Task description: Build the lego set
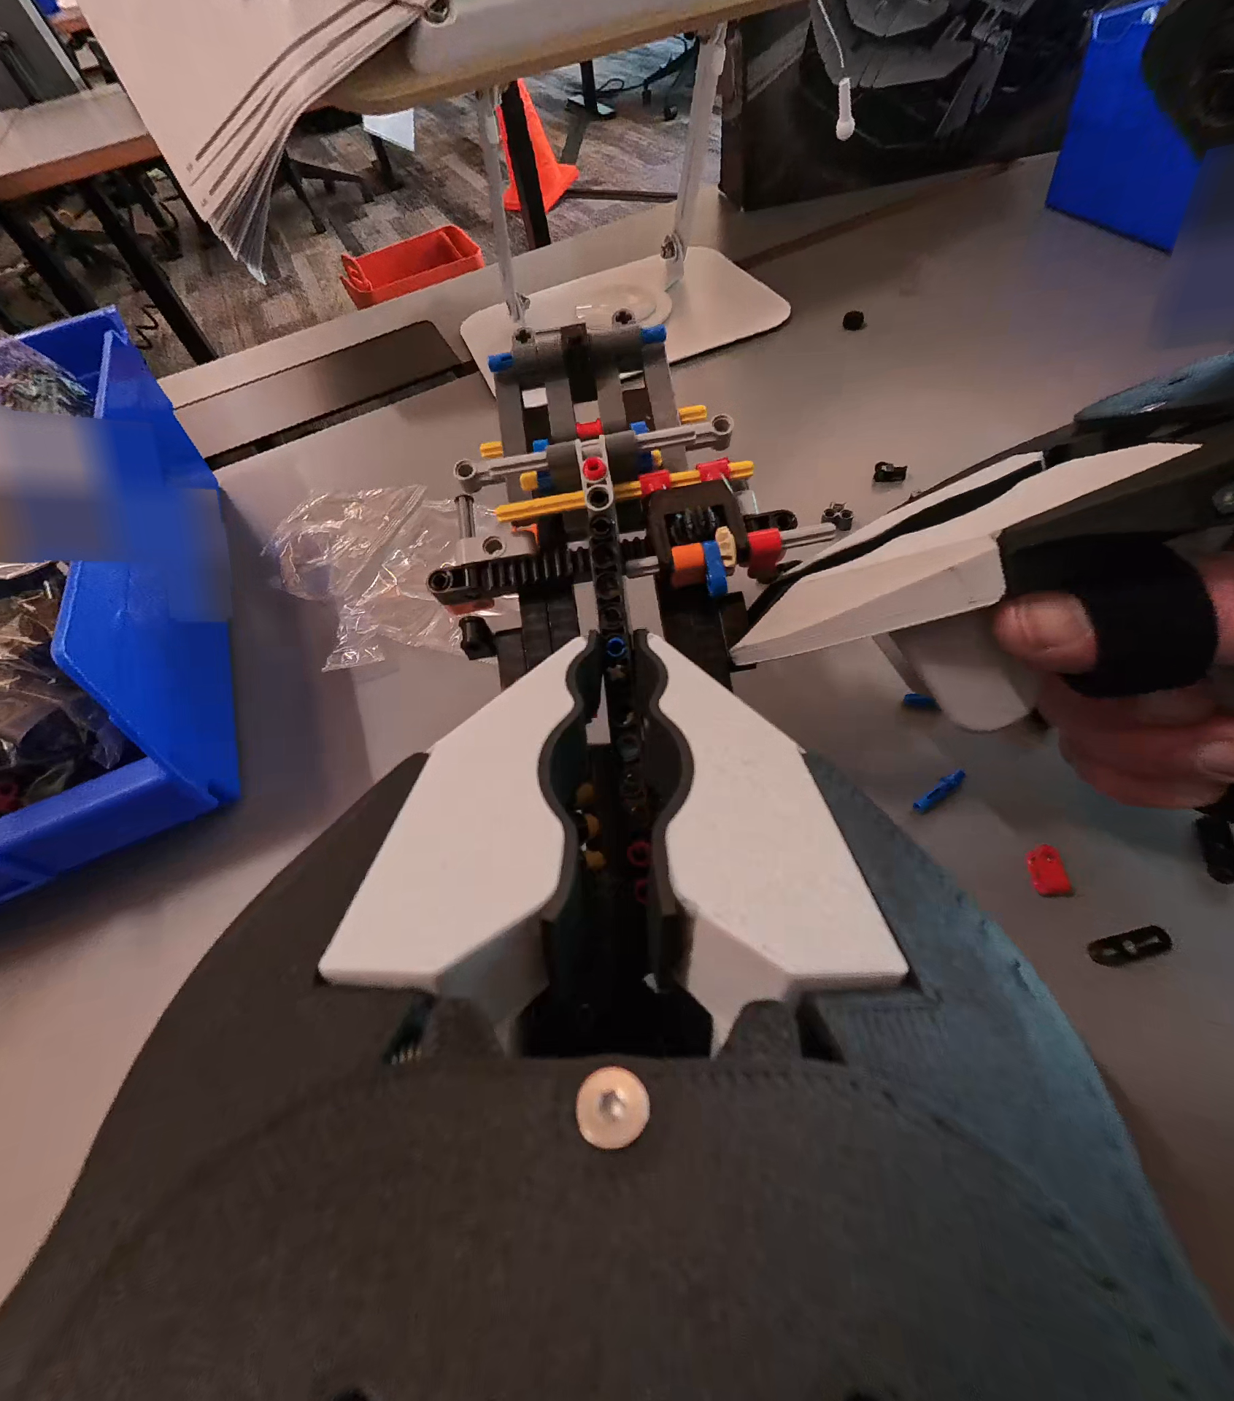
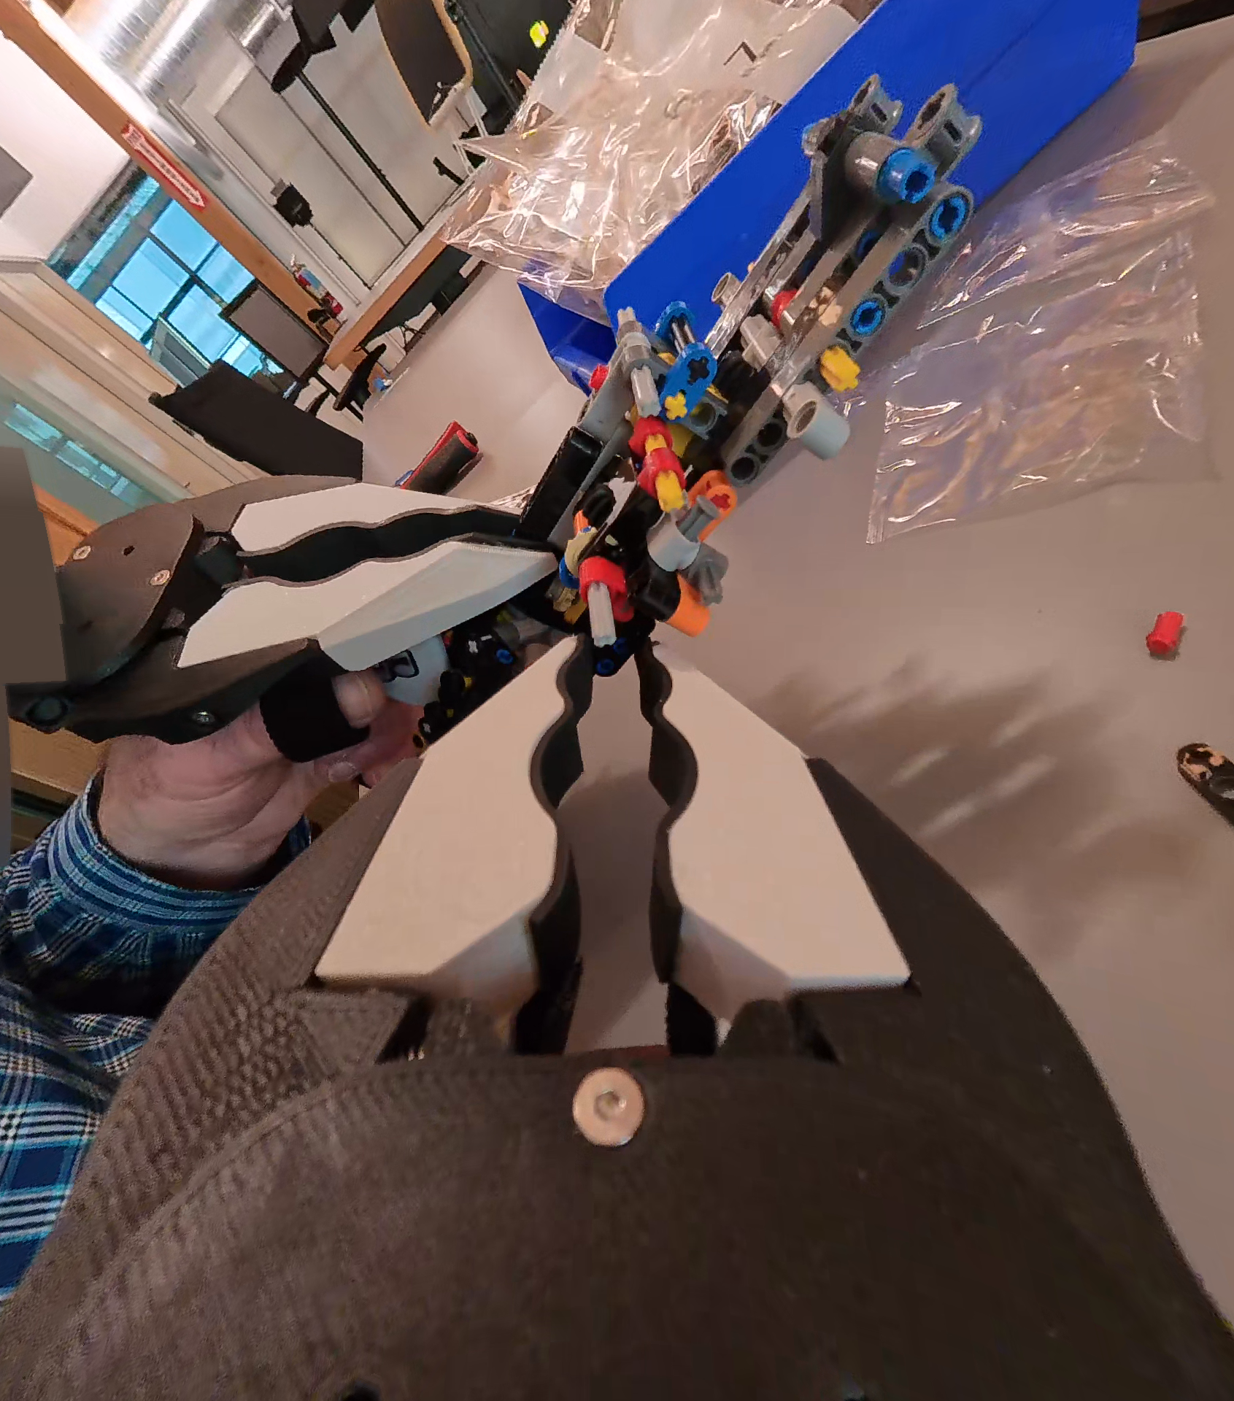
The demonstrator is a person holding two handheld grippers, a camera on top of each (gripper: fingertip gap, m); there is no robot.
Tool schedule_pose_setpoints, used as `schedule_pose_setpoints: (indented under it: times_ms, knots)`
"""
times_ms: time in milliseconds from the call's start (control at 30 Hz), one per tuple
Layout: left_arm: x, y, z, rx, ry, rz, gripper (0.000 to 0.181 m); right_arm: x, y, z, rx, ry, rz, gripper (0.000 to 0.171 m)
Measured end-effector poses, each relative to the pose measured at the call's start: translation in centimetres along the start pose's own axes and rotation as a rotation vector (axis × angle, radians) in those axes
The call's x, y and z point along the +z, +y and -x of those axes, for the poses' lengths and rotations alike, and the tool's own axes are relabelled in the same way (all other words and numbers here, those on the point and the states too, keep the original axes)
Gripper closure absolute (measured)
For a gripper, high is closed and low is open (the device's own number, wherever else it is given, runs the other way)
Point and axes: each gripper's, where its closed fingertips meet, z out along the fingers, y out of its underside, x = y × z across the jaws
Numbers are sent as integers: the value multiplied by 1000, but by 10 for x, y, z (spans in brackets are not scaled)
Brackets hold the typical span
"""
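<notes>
Both tongs clamp the lego model, its long axis running straight away from the left tongs

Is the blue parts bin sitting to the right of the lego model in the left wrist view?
No, the blue parts bin sits at the left of the lego model, with a clear plastic bag between them.
</notes>
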Motion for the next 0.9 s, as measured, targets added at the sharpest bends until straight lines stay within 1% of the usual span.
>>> schedule_pose_setpoints:
  times_ms: [233, 433, 633, 767, 867, 900]
  knots:
    - [-2, -6, -3, 18, -14, -9, 174, -4, -2, 2, -32, -14, 13, 162]
    - [-3, -10, -2, -65, 20, -30, 174, -6, -8, 5, -59, -21, -8, 163]
    - [-6, -17, 1, -206, 58, -109, 174, -10, -22, 13, 40, -63, -92, 165]
    - [-7, -21, 2, -225, 47, -144, 175, -11, -27, 14, 109, -70, -128, 166]
    - [-8, -21, 2, -296, 83, -149, 174, -12, -28, 15, 36, -35, -128, 167]
    - [-7, -21, 2, -325, 99, -147, 175, -12, -28, 15, -21, -9, -117, 166]
